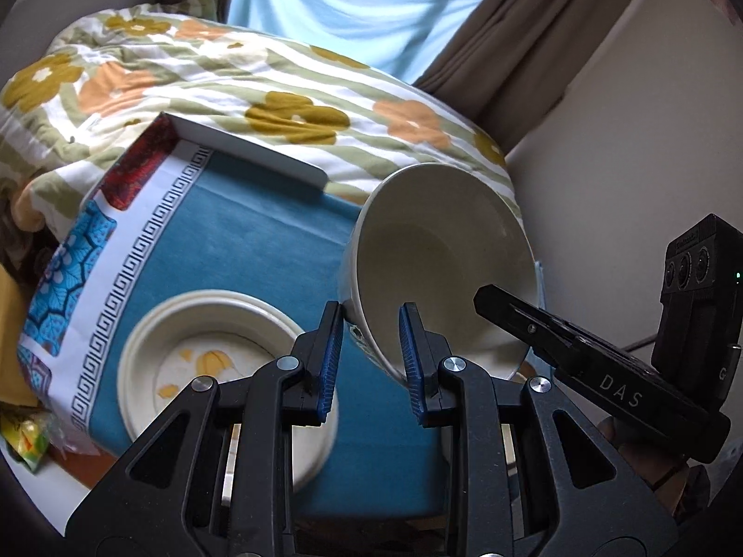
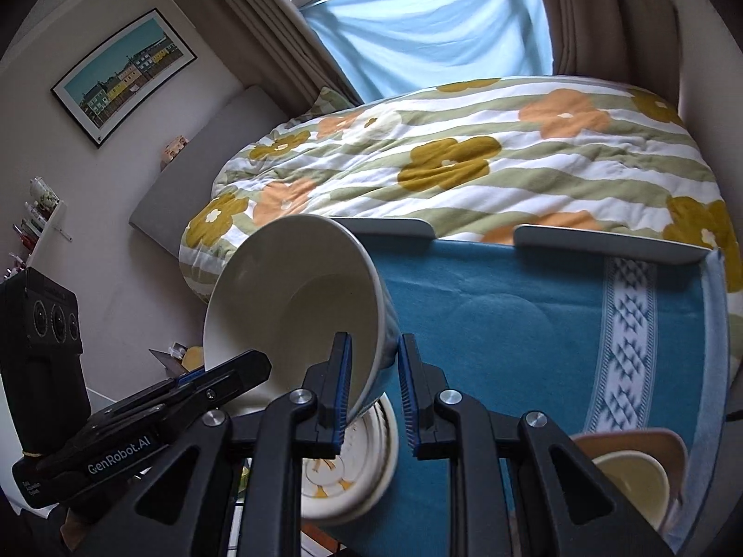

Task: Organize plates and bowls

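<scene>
- At lower centre of the left wrist view: left gripper [image 1: 371, 362], jaws clamped on the near wall of a cream bowl [image 1: 441, 269], one blue pad outside the wall, the other inside the rim.
- Tilted steeply, mouth facing the camera, the bowl fills centre right of that frame, lifted clear of the blue cloth [image 1: 260, 241] on the tray beneath.
- Entering from the right edge of the same frame: right gripper [image 1: 492, 297], black fingers reaching over the bowl's opposite rim; "DAS" printed on its body.
- At lower centre of the right wrist view: right gripper [image 2: 371, 394], jaws closed on the bowl [image 2: 297, 297] wall, left pad inside, right pad outside against the bluish outer surface.
- At lower left of that frame: left gripper [image 2: 232, 371], gripping the far rim, marked "GenRobot.AI".
- Directly below the raised bowl, at lower left of the left wrist view: white plate [image 1: 218, 348] with orange-yellow motifs, lying flat on the cloth; same plate [image 2: 367, 473] partly hidden behind the pads in the right wrist view.
- At lower right of the right wrist view: brown dish [image 2: 650, 445] with a small pale bowl [image 2: 631, 478] nested in it.
- Across the upper half of both frames: flowered duvet [image 2: 464, 158], with a light blue sheet [image 2: 432, 28] hanging above it.
</scene>
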The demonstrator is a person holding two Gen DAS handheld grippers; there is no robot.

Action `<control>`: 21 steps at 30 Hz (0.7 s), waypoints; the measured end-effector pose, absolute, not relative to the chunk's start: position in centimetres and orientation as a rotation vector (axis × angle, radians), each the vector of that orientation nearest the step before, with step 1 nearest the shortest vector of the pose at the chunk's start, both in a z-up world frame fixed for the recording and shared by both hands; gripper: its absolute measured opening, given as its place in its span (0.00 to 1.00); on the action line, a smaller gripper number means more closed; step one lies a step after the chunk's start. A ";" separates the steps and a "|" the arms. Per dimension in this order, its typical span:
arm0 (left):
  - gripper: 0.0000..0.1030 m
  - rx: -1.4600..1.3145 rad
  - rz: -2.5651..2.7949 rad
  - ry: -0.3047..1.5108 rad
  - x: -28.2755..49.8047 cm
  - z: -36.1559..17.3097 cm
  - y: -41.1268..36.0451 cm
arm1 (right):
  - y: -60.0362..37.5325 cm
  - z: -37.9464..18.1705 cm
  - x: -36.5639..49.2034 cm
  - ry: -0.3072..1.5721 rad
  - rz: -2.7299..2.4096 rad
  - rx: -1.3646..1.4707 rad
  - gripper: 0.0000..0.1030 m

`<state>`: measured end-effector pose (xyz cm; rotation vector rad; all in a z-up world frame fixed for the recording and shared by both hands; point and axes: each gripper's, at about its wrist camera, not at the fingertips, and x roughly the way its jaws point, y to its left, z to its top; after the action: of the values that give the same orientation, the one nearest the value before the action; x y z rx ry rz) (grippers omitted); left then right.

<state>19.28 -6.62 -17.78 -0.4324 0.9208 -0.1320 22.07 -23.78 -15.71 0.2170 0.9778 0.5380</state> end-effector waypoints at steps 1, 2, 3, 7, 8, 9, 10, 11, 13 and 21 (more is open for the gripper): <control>0.22 -0.434 -0.146 0.923 18.7 -17.8 -7.9 | -25.1 -15.6 21.3 0.974 0.525 0.218 0.18; 0.22 -0.436 -0.162 0.925 18.2 -17.8 -9.1 | -26.3 -15.5 20.6 0.971 0.513 0.219 0.18; 0.22 -0.433 -0.178 0.926 17.6 -17.8 -10.3 | -27.6 -15.4 20.0 0.966 0.501 0.222 0.18; 0.22 -0.402 -0.231 0.947 16.3 -18.1 -15.3 | -32.2 -15.5 17.8 0.955 0.450 0.237 0.18; 0.22 -0.397 -0.243 0.957 16.1 -18.3 -16.4 | -33.4 -15.7 17.3 0.957 0.439 0.241 0.18; 0.22 -0.392 -0.256 0.969 16.0 -18.5 -17.4 | -34.4 -15.9 16.9 0.962 0.424 0.246 0.18; 0.22 -0.385 -0.266 0.982 15.9 -18.8 -18.4 | -35.3 -16.1 16.6 0.967 0.412 0.250 0.18; 0.22 -0.377 -0.275 0.995 15.8 -19.1 -19.3 | -36.1 -16.4 16.1 0.974 0.400 0.254 0.18; 0.22 -0.351 -0.290 1.025 15.7 -19.8 -21.2 | -37.6 -17.2 15.6 0.989 0.375 0.265 0.18; 0.22 -0.261 -0.319 1.146 16.2 -23.9 -25.2 | -40.5 -21.7 14.5 1.079 0.298 0.317 0.18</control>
<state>16.20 -25.18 -23.87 -0.2614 1.1455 -0.3189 14.46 -40.54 -21.65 0.3173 1.0785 0.2980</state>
